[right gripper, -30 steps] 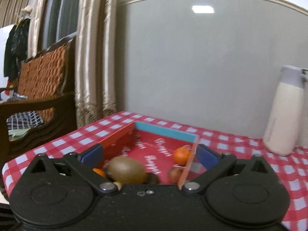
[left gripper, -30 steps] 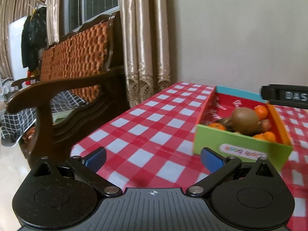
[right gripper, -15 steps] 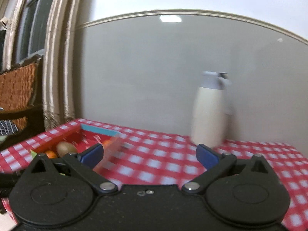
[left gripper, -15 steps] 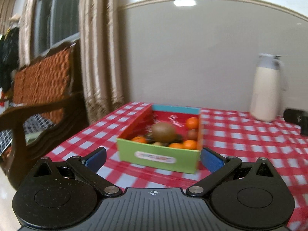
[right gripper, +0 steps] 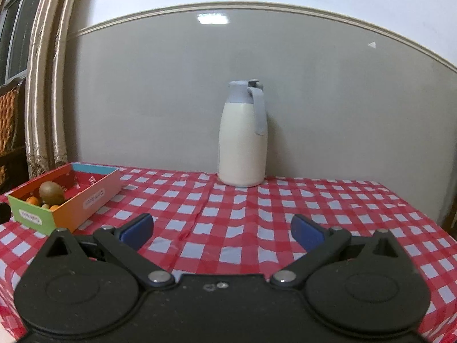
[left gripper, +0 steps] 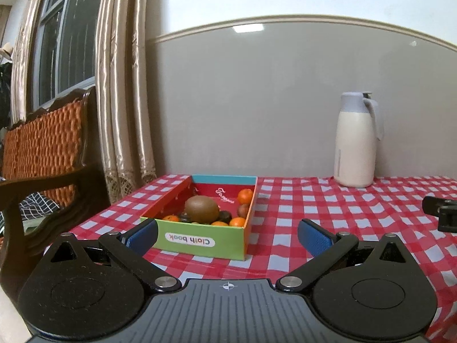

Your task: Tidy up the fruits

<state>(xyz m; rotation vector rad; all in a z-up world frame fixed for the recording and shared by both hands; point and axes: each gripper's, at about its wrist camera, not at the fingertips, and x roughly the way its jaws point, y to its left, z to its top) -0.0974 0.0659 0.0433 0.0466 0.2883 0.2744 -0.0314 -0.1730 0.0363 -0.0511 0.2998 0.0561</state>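
A colourful cardboard box (left gripper: 200,240) with a green front sits on the red-checked table, holding a brown kiwi (left gripper: 201,208), several small oranges (left gripper: 245,196) and some dark fruits. My left gripper (left gripper: 228,237) is open and empty, just in front of the box. In the right wrist view the same box (right gripper: 71,200) lies far left with the kiwi (right gripper: 51,192) showing. My right gripper (right gripper: 222,230) is open and empty over bare tablecloth, well to the right of the box. Part of it shows at the right edge of the left wrist view (left gripper: 441,213).
A white thermos jug (right gripper: 242,140) with a grey lid stands at the back by the wall (left gripper: 357,143). A wooden bench (left gripper: 45,154) with an orange woven back and curtains (left gripper: 122,85) lie left of the table. The table edge falls away at the right (right gripper: 428,214).
Both grippers have swung to the right and pulled back from the box. The box has shifted from right beside the right gripper to far left in its view. Both stayed open.
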